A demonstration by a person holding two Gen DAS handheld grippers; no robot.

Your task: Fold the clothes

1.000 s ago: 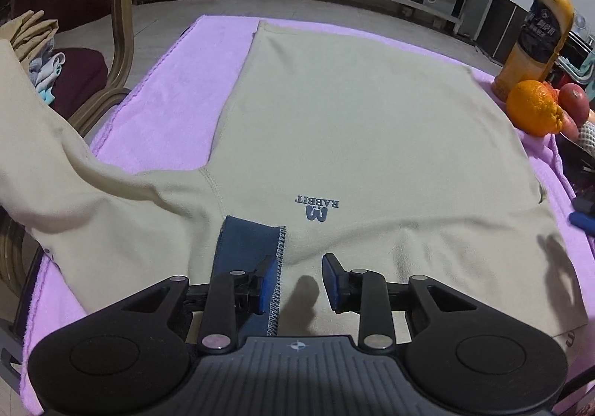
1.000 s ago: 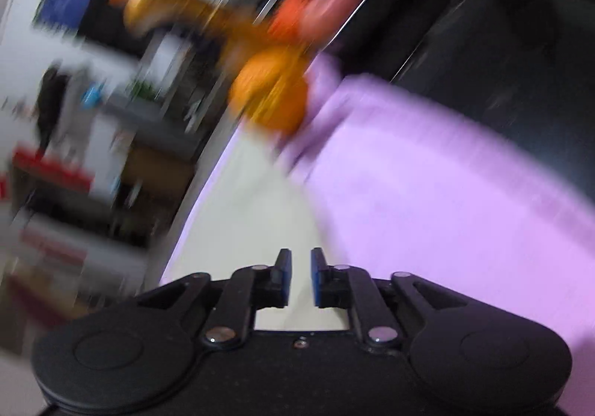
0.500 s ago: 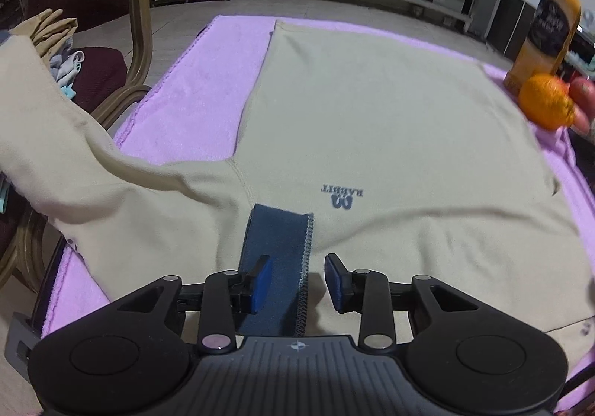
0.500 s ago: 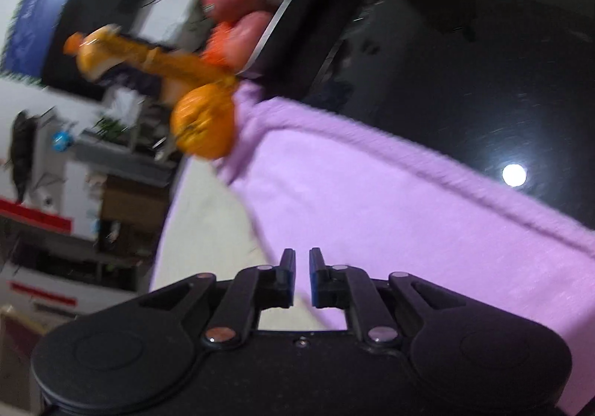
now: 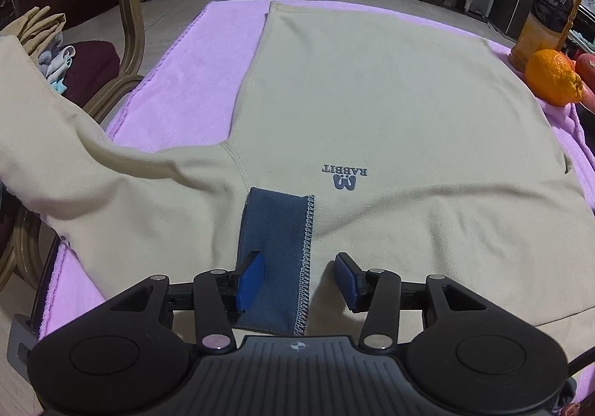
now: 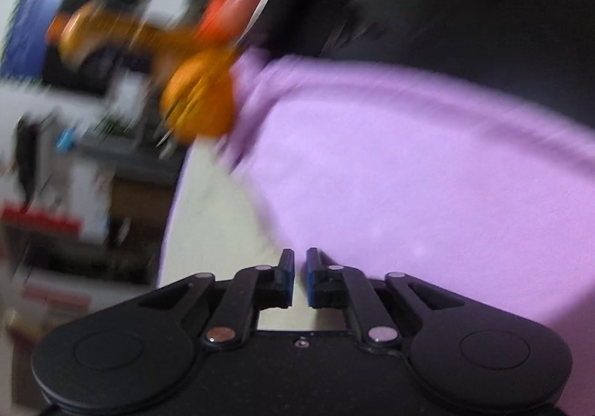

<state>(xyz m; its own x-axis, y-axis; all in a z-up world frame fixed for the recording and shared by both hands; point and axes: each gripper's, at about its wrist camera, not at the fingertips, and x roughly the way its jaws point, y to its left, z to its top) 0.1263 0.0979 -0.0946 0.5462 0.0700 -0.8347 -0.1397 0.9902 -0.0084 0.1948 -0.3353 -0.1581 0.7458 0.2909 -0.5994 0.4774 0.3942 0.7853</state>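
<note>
A beige long-sleeved shirt (image 5: 372, 92) with a "RABBIT" print lies flat on a purple towel (image 5: 208, 55). Its blue collar flap (image 5: 277, 241) points at me. One sleeve (image 5: 55, 125) trails off the left edge over a chair. My left gripper (image 5: 299, 278) is open just above the collar, holding nothing. In the blurred right wrist view my right gripper (image 6: 299, 276) has its jaws nearly together with nothing between them, over the towel (image 6: 427, 174) by the shirt's pale edge (image 6: 212, 230).
An orange (image 5: 552, 77), a juice bottle (image 5: 550, 3) and red fruit (image 5: 585, 64) stand at the right of the shirt. A wooden chair (image 5: 130, 25) with clothes stands at left. The orange (image 6: 200, 99) and bottle (image 6: 111, 32) show blurred in the right wrist view beside a dark tabletop (image 6: 483, 6).
My left gripper has drawn back along the collar and opened wider. My right gripper has swung about fast over the towel's right side, staying nearly closed.
</note>
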